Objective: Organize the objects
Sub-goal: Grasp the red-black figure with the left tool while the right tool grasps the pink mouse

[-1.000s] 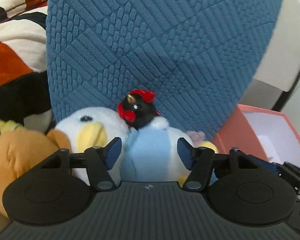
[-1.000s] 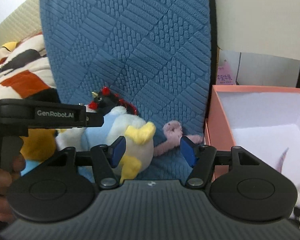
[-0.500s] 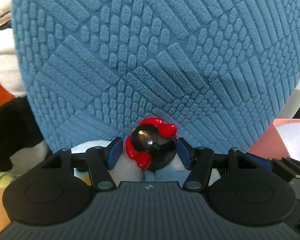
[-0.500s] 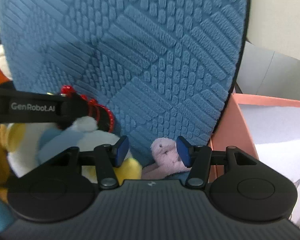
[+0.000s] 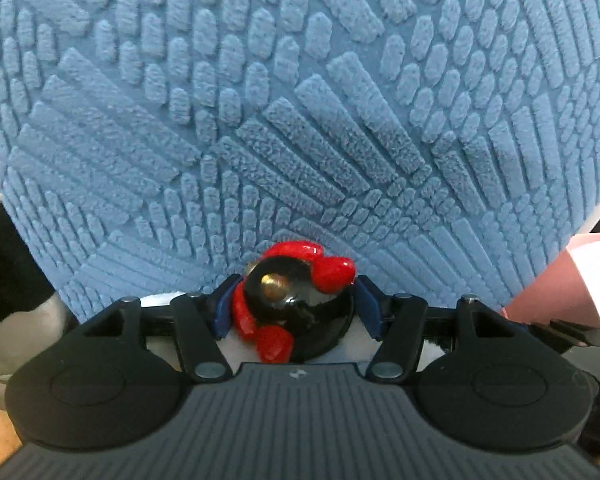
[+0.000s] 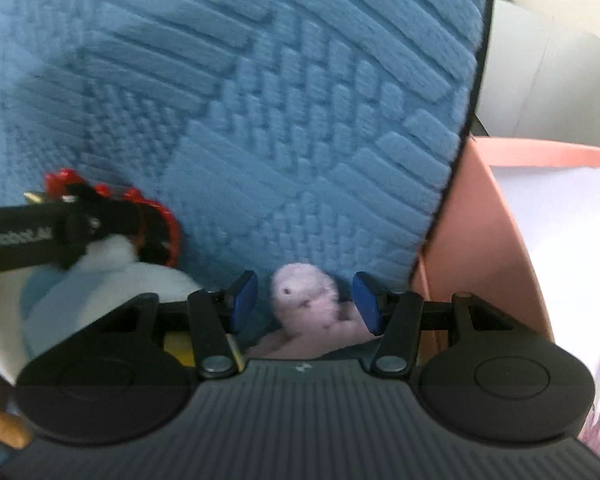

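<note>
A glossy black toy with red bumps (image 5: 300, 308) rests on a white and light-blue plush (image 6: 100, 280), against a blue textured cushion (image 5: 300, 100). My left gripper (image 5: 295, 300) has its blue pads on either side of this toy, very close but not visibly squeezing it. A small pale pink plush (image 6: 300, 300) lies at the cushion's foot. My right gripper (image 6: 304, 300) straddles it and its jaws are closing, with a gap on both sides. The black and red toy (image 6: 156, 236) also appears at the left of the right wrist view.
An open salmon-pink box (image 6: 480, 240) with a white inside stands right of the cushion, and its corner (image 5: 540, 284) shows in the left wrist view. The left tool's black bar (image 6: 20, 236) crosses the left edge. Black, white and orange plush fabric (image 5: 16, 280) lies left.
Both grippers came lower and closer to the cushion. The black and red toy now sits between the left fingers. The right jaws narrowed and now frame the pink plush.
</note>
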Action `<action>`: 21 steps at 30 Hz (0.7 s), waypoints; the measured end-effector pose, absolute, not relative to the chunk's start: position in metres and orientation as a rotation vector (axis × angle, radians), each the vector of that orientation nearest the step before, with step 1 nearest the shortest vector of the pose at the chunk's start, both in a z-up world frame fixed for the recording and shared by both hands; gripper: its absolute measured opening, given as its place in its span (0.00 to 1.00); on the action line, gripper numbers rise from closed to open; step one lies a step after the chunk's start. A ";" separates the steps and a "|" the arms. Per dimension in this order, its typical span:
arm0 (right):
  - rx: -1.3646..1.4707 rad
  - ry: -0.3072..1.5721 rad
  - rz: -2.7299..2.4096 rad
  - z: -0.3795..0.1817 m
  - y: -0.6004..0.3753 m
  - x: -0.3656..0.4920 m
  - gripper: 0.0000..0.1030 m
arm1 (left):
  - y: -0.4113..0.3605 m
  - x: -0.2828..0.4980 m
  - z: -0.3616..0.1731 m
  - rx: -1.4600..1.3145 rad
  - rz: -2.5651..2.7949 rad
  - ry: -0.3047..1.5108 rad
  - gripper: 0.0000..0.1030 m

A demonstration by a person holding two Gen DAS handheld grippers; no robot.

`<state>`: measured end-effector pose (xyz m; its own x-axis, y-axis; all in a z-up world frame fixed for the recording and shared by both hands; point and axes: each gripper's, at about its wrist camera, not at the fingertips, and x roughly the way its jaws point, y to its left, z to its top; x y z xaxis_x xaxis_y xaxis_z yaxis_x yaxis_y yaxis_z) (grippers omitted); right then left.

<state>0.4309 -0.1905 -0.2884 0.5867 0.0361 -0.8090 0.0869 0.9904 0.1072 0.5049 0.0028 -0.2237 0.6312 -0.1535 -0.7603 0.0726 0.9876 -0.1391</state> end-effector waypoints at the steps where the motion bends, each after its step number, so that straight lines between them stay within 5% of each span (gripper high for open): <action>1: 0.146 0.954 -0.033 -0.290 -0.192 0.432 0.45 | 0.002 0.507 -0.225 -0.096 -0.121 0.878 0.64; 3: 0.132 0.959 -0.022 -0.292 -0.191 0.432 0.35 | 0.000 0.509 -0.226 -0.095 -0.104 0.872 0.62; 21: 0.050 0.790 0.041 -0.242 -0.186 0.392 0.34 | -0.011 0.441 -0.173 -0.144 -0.106 0.707 0.62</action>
<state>0.3924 -0.1862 -0.2417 0.7029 0.0555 -0.7091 -0.0178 0.9980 0.0605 0.4411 -0.0109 -0.1730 0.7554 -0.1452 -0.6390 0.0479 0.9848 -0.1671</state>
